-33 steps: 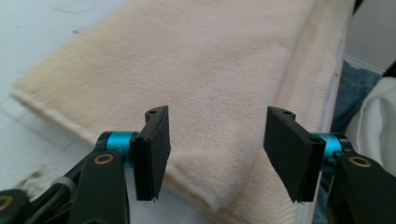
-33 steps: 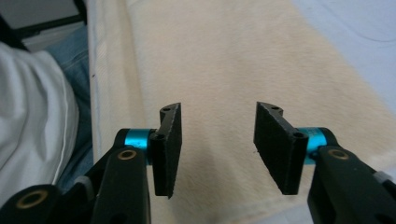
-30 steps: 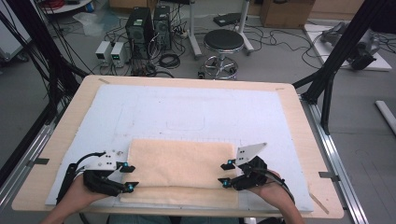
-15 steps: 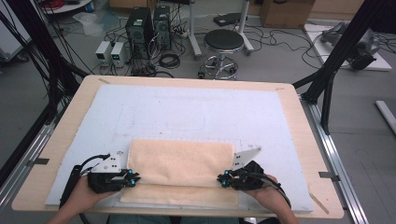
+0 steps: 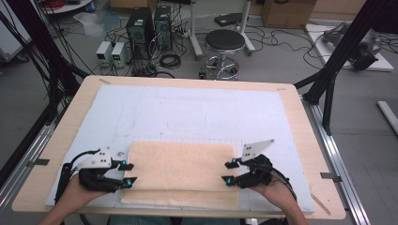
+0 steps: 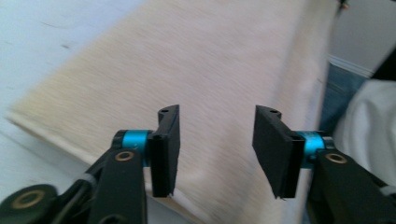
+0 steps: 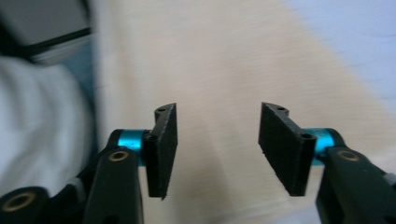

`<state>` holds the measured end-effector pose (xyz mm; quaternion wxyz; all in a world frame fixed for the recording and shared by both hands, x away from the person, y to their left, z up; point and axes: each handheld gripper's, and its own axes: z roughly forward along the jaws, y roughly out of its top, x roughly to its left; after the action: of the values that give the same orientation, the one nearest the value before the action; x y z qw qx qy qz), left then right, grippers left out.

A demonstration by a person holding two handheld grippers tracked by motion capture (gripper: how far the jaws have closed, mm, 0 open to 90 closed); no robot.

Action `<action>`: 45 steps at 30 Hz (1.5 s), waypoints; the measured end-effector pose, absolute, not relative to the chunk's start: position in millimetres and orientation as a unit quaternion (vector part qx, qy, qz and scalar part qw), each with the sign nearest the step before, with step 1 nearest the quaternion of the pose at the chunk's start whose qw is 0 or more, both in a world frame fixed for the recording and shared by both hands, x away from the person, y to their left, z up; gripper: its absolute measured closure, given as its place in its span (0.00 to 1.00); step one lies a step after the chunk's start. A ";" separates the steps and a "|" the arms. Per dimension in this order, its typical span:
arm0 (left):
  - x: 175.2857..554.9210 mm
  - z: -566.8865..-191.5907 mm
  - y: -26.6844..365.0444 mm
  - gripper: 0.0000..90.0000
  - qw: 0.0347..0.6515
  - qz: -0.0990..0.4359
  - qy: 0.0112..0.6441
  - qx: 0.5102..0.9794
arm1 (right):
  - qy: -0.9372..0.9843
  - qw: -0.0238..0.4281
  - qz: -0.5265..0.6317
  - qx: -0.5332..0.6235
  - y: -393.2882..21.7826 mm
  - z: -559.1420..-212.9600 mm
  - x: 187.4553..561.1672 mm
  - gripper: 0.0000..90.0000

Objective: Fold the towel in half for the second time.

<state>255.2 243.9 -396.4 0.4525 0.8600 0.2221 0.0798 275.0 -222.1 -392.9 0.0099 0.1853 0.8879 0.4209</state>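
Beige rectangular fleece cloth (image 5: 183,173) lies flat at the six o'clock edge of the pale blue table mat (image 5: 197,112), folded double. Left gripper (image 5: 127,173) sits at the cloth's nine o'clock edge, right gripper (image 5: 228,172) at three o'clock; both jaws have just been opening and hold nothing.

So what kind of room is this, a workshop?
Probably a lab set up for recording: black computer towers with tangled cables on the floor, a round black stool, and a black metal frame around the wooden table.
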 end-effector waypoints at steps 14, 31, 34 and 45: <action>343.6 -431.4 242.3 0.40 0.410 0.095 0.365 0.831 | 0.875 0.048 0.379 0.298 -228.9 -423.4 360.9 0.42; 364.4 -417.8 234.2 0.87 0.427 0.136 0.375 0.812 | 0.877 0.066 0.380 0.285 -224.2 -403.0 383.3 0.89; 387.4 -412.9 230.0 0.87 0.429 0.156 0.393 0.798 | 0.870 0.093 0.380 0.299 -222.0 -394.3 407.5 0.89; 435.7 -419.8 215.1 0.73 0.384 0.202 0.418 0.798 | 0.852 0.114 0.359 0.364 -221.7 -408.3 453.1 0.69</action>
<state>435.7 215.1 -419.8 0.3845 0.7979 0.4181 0.2019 453.1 -221.7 -408.3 0.1139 0.3643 0.8518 0.3587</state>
